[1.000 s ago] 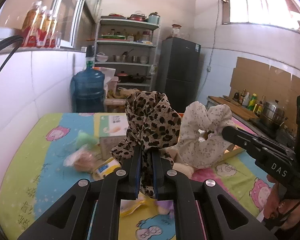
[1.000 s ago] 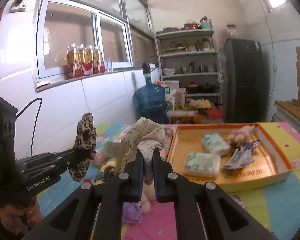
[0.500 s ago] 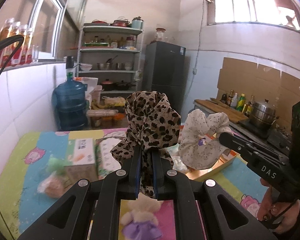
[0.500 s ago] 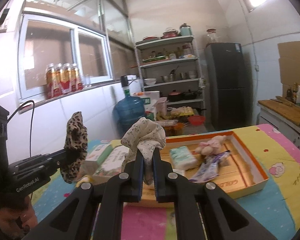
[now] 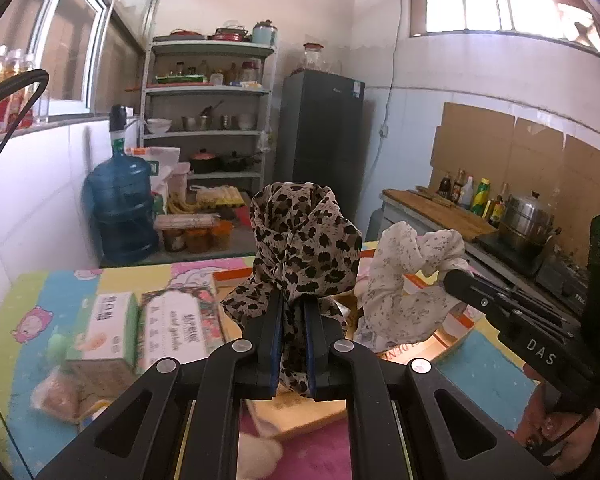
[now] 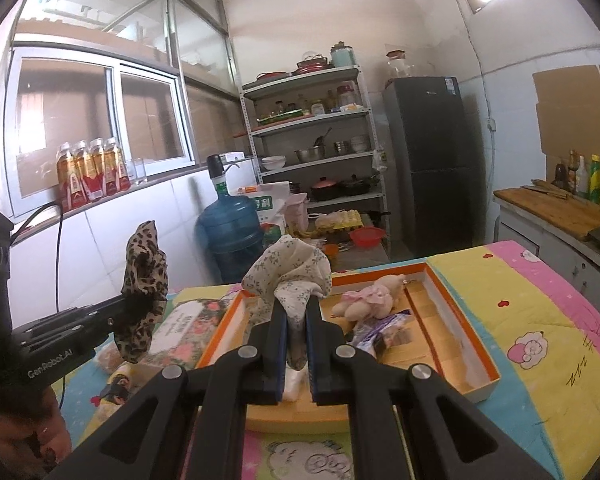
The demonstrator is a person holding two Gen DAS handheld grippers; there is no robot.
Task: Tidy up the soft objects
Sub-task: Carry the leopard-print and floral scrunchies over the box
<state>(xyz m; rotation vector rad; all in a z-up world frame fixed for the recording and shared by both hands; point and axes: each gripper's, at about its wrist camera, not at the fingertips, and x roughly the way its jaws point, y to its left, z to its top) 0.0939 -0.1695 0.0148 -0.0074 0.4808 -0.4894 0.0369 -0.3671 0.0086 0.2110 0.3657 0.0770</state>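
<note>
1. Left tongs (image 5: 292,312) pinching leopard scrunchie (image 5: 304,240), held up off the desk (image 5: 40,320); tissue boxes (image 5: 140,328) now sit lower-left of them, a second ago dead ahead.
2. Both views swung rightward; orange tray (image 6: 452,308) now sits right under both tongs, so drop-off looks near.
3. Right tongs (image 6: 296,320) pinching floral scrunchie (image 6: 288,276), raised over the tray's left half, plush toy (image 6: 368,300) just right of them.
4. Both tools level, side by side, pointing forward.
</note>
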